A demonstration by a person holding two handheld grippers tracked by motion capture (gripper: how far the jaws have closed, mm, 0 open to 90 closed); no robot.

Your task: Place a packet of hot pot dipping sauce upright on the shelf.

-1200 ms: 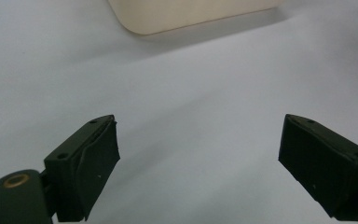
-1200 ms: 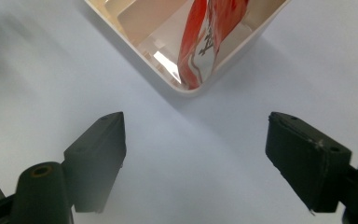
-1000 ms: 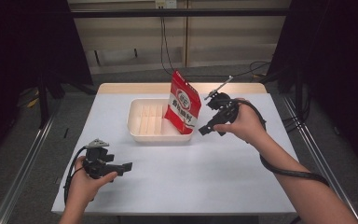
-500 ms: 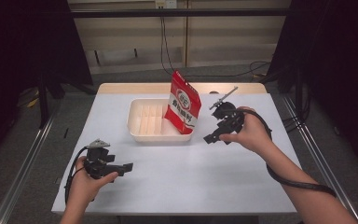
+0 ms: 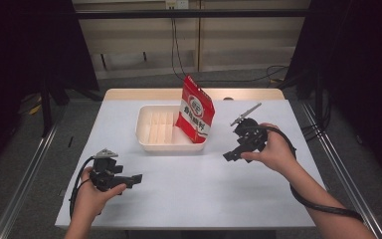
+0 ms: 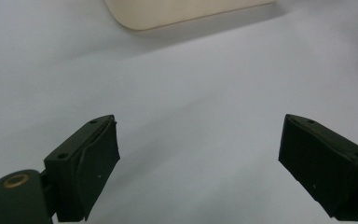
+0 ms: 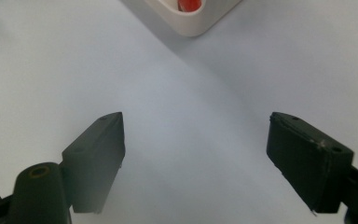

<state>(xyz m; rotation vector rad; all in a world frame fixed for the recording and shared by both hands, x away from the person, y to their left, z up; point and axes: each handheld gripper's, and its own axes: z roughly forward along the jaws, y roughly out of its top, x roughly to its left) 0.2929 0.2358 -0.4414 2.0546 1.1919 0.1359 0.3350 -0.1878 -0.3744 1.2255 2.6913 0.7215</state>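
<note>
Both jaws wide, nothing between: left gripper (image 5: 135, 179) near-left on table (image 5: 204, 194), right gripper (image 5: 230, 156) just right of tray (image 5: 146, 134) w/ red bag (image 5: 195, 115); bare table betw. them

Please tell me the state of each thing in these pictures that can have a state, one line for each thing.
Red snack bag: upright, leaning in the right end of the tray, held by neither tool.
White tray: on the table, its ribbed left part bare.
Left tool: open, holding nothing, above the table.
Right tool: open, holding nothing, right of the tray.
</note>
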